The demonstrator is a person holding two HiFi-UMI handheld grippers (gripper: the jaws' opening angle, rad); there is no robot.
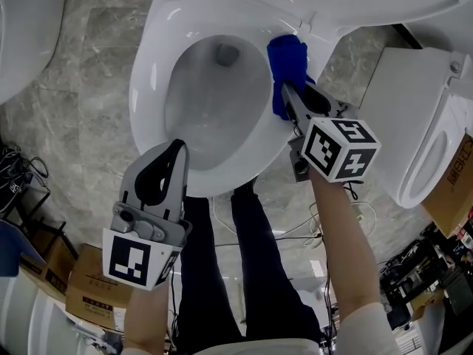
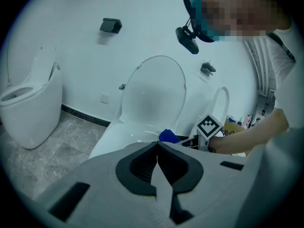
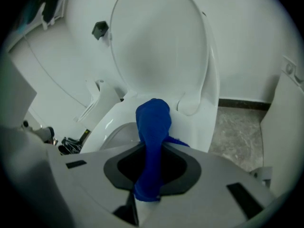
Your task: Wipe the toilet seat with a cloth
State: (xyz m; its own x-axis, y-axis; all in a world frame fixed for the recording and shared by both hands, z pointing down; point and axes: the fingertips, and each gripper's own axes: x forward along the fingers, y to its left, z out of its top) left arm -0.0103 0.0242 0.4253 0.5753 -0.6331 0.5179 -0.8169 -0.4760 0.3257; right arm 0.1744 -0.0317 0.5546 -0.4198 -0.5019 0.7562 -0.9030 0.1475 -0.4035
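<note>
As your right claw (image 1: 287, 95) clamps its two jaws on the blue cloth (image 3: 153, 122), the cloth runs up between them and bunches into a rounded wad past their tips. That wad lies against the toilet seat (image 1: 151, 65) on the right side of the rim, near the hinge and just below the raised lid (image 3: 159, 42).

Your left claw (image 2: 157, 145) has its jaws together with nothing between them. It hangs at the near left edge of the seat, pointing toward the bowl (image 1: 214, 98). You cannot tell from these views whether it touches the seat.

Around the toilet, you have a grey marbled floor (image 1: 96, 58). A second white toilet (image 1: 432, 139) stands close on your right and another (image 2: 33, 108) well off to your left. A cardboard box (image 1: 85, 287) sits on the floor by your left leg.
</note>
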